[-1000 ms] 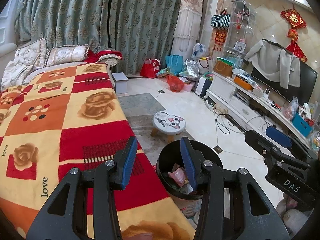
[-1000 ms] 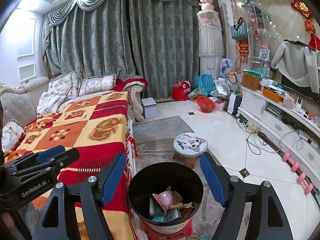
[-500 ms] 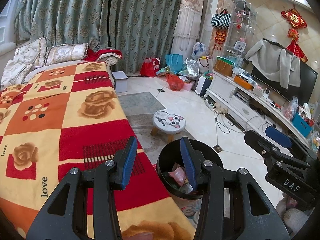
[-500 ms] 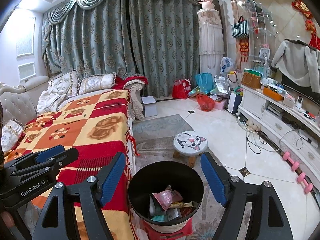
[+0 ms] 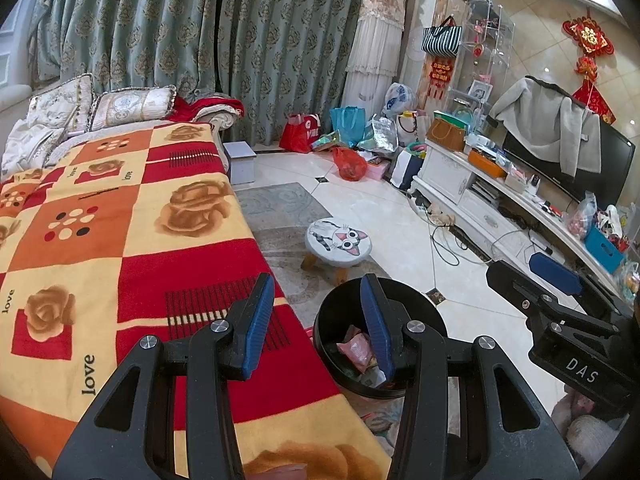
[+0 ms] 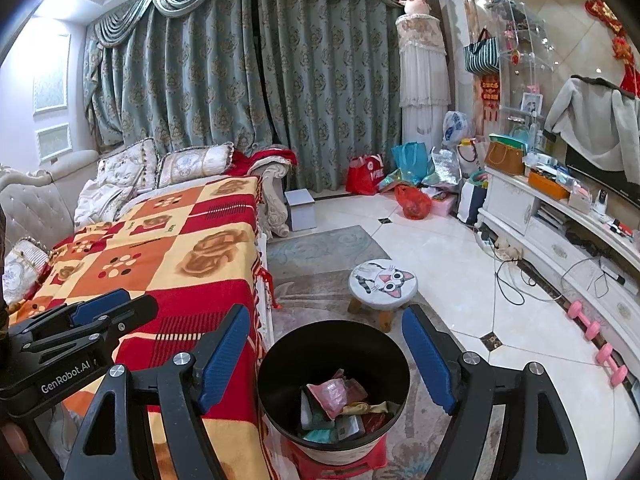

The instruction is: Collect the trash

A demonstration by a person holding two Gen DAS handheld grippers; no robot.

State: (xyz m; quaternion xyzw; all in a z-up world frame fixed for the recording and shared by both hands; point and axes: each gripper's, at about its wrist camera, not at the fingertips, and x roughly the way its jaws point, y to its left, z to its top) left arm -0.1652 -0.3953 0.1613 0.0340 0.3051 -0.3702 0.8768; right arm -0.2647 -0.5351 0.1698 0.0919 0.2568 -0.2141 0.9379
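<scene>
A black trash bin (image 6: 276, 408) stands on the floor beside the sofa, on something red. In it lie a pink wrapper (image 6: 330, 394) and other crumpled packets. My right gripper (image 6: 326, 320) hovers just above the bin's rim, open, with nothing between its blue pads. In the left wrist view the bin (image 5: 420, 312) sits low and right of centre, with the pink wrapper (image 5: 356, 350) showing inside. My left gripper (image 5: 316, 292) is open and empty over the blanket's edge and the bin's left side. Each gripper shows in the other's view: the right gripper (image 5: 554, 276), the left gripper (image 6: 100, 308).
A sofa under a red, orange and yellow blanket (image 5: 140, 240) fills the left. A cat-face stool (image 6: 382, 282) stands just beyond the bin. Cables (image 6: 508, 280) and pink dumbbells (image 6: 588, 328) lie along the white TV cabinet (image 6: 560, 240). Bags, one a red plastic bag (image 6: 414, 202), crowd the far corner.
</scene>
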